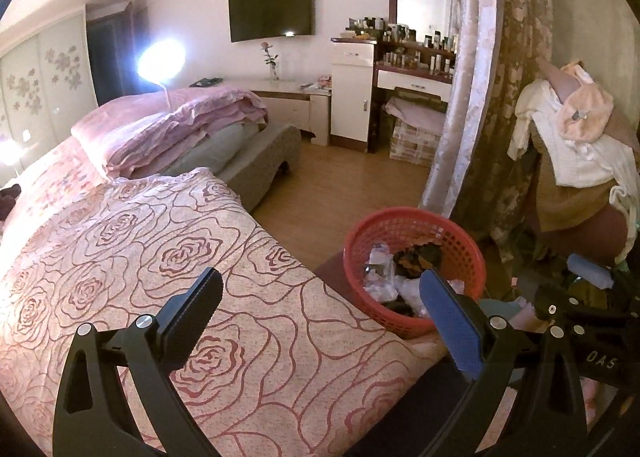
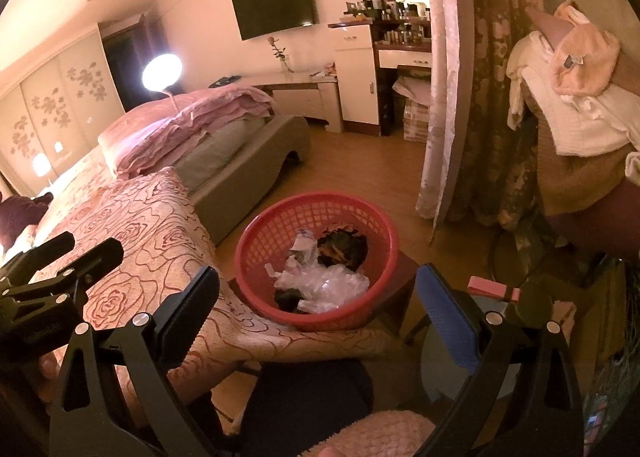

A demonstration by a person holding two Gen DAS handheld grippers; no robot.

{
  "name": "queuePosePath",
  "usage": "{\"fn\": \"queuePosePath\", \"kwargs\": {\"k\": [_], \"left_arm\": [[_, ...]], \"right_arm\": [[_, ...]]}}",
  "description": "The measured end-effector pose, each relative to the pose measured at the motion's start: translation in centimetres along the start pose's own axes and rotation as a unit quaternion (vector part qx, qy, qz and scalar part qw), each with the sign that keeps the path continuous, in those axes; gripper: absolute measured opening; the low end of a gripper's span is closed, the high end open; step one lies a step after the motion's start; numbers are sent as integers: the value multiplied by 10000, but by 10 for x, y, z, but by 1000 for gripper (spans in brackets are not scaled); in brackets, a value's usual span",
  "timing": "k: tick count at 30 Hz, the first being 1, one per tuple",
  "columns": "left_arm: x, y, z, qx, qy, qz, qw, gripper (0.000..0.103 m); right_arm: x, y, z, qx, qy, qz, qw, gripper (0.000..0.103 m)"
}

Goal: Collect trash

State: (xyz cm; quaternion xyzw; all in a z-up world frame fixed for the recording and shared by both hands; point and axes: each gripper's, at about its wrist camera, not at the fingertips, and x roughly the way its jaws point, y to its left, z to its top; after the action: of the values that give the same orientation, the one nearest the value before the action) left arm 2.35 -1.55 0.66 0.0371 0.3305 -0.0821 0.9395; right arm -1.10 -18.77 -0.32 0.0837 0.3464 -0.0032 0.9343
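Now both grippers hang wide open over the bed (image 1: 168, 241), holding nothing.

Biggest is the bed with its rose cover, then the red basket (image 2: 256, 257) beside its edge, with trash (image 2: 324, 281) like clear plastic and paper inside. The left gripper (image 1: 322, 297) has jaws spread wide and touches nothing. The right gripper (image 2: 318, 297) is spread wide too, just above the basket.

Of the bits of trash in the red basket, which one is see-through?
The crumpled plastic wrap at the basket's near side; the dark clump behind it and the paper scrap are opaque.
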Motion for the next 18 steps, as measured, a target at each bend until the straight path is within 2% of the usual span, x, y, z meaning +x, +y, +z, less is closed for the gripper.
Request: {"fn": "queuePosePath", "kwargs": {"k": [11,18], "left_arm": [[3,-1,-2,48,3,77,10000,95],[6,0,-2,2,44,-23,10000,95]], "right_arm": [[1,-1,0,3,8,-3,10000,96],[1,-2,0,13,21,-4,10000,96]]}}
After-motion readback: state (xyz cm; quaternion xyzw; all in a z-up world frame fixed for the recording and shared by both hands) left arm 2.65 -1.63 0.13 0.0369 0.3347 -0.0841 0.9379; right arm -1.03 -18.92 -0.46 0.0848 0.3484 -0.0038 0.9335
